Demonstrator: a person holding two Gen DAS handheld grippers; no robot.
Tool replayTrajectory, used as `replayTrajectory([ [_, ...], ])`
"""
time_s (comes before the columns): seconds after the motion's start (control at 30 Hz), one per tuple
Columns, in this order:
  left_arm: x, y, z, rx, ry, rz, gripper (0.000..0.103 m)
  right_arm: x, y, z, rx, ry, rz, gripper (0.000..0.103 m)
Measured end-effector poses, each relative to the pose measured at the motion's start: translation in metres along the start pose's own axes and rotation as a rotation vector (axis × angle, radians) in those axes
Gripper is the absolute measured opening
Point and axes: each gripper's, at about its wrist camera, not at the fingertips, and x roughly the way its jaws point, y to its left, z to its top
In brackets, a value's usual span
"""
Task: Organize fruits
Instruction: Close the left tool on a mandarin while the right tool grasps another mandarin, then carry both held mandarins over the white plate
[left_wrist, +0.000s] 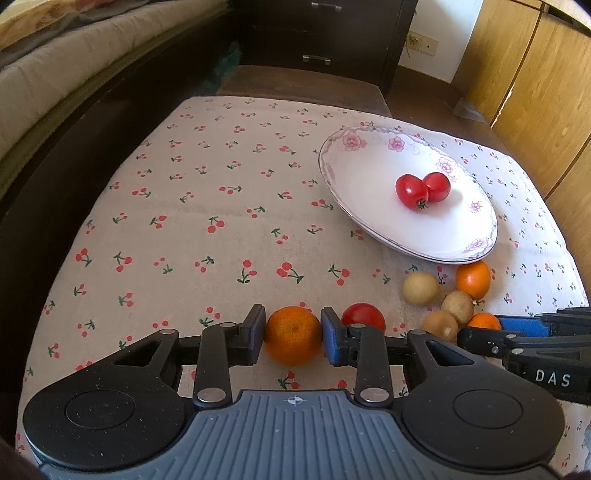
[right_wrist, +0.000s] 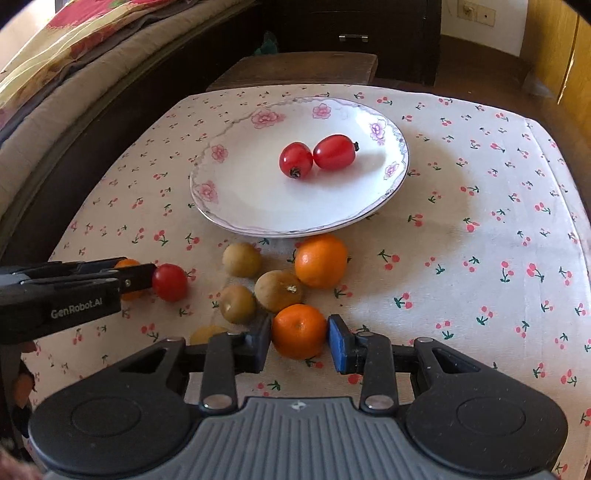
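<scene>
**A:** What is the left gripper (left_wrist: 293, 334) doing?

**B:** Its jaws are pressing on a mandarin (left_wrist: 293, 335) from both sides, the fruit sitting low over the cherry-print tablecloth (left_wrist: 207, 206). A loose red tomato (left_wrist: 364, 316) is lying just behind its blue right pad.

**A:** And the right gripper (right_wrist: 299, 341)?

**B:** Its jaws are flanking a second mandarin (right_wrist: 300, 331). The left pad is touching the fruit; the blue right pad looks to be at the rind, though a firm clench cannot be told.

**A:** Where is the remaining fruit lying?

**B:** Two red tomatoes (right_wrist: 317, 155) are resting, touching each other, on the white flowered plate (right_wrist: 236, 206). Just in front of the plate's rim, a third mandarin (right_wrist: 320, 260) and three brownish round fruits (right_wrist: 258, 282) are clustering together on the cloth, the nearest of them beside the right gripper's mandarin. A yellowish fruit (right_wrist: 207, 334) is showing partly behind the right gripper's left finger.
</scene>
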Motion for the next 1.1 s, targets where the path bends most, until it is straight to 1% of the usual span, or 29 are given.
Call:
replayTrajectory([
  [0.07, 0.0, -0.001, 0.0, 0.009, -0.001, 0.001, 0.041, -0.001, -0.002, -0.001, -0.003, -0.002, -0.012, 0.034],
  [0.23, -0.004, -0.002, -0.001, 0.008, 0.002, -0.019, 0.04, -0.009, -0.007, -0.006, 0.009, 0.0, -0.008, 0.033],
  [0.43, -0.014, -0.007, -0.011, 0.02, -0.001, -0.035, 0.04, -0.026, -0.01, -0.023, 0.014, 0.001, 0.002, 0.033],
  [0.7, -0.034, -0.017, -0.037, 0.091, 0.009, -0.067, 0.04, -0.034, -0.003, -0.052, -0.039, 0.024, -0.028, 0.033],
  [0.87, -0.031, -0.022, -0.044, 0.123, 0.019, -0.049, 0.041, -0.034, -0.001, -0.057, -0.068, 0.018, -0.043, 0.034],
  [0.93, -0.03, -0.022, -0.045, 0.124, 0.019, -0.049, 0.041, -0.034, -0.002, -0.058, -0.068, 0.014, -0.038, 0.034],
  [1.0, -0.031, -0.022, -0.045, 0.125, 0.012, -0.048, 0.042, -0.035, -0.002, -0.057, -0.067, 0.011, -0.037, 0.039],
  [1.1, -0.031, -0.02, -0.046, 0.125, 0.005, -0.05, 0.048, -0.035, -0.005, -0.058, -0.06, 0.01, -0.031, 0.044],
])
